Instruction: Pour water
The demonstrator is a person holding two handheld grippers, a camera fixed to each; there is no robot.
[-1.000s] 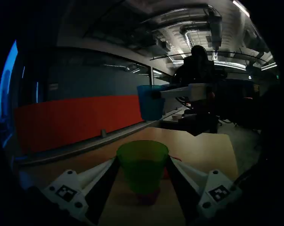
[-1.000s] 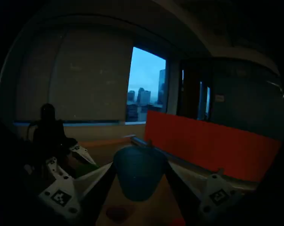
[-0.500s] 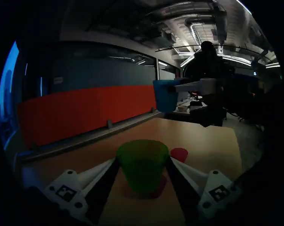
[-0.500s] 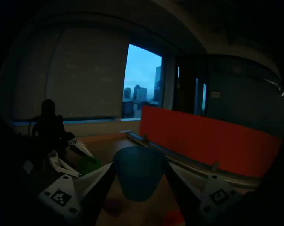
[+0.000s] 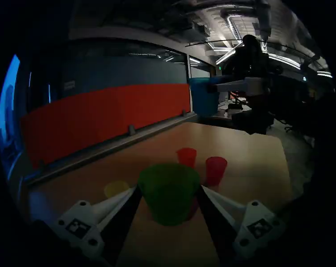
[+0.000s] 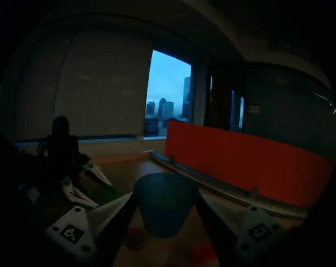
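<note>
I am judging that the pouring is not starting yet. My left gripper is squeezing the green cup between both fingers, and the cup is standing straight up. My right gripper is squeezing the blue cup the same way, and that cup is standing straight too. Neither cup is tipping, and the room is too dark for me to tell which one is holding water. So the picking up is looking done. What is left is bringing the two cups close, tipping one over the other, and setting them down.

In the left gripper view, the blue cup is hanging high up beyond the green cup, a little to its right and well apart from it. A red cup and a second red cup are standing on the bench just behind the green cup. A yellow thing is sitting to its left.

I am holding the left gripper level, pointing across the bench, and the green cup is looking lifted off it. The right gripper is being held level too, side on to the green cup.
</note>
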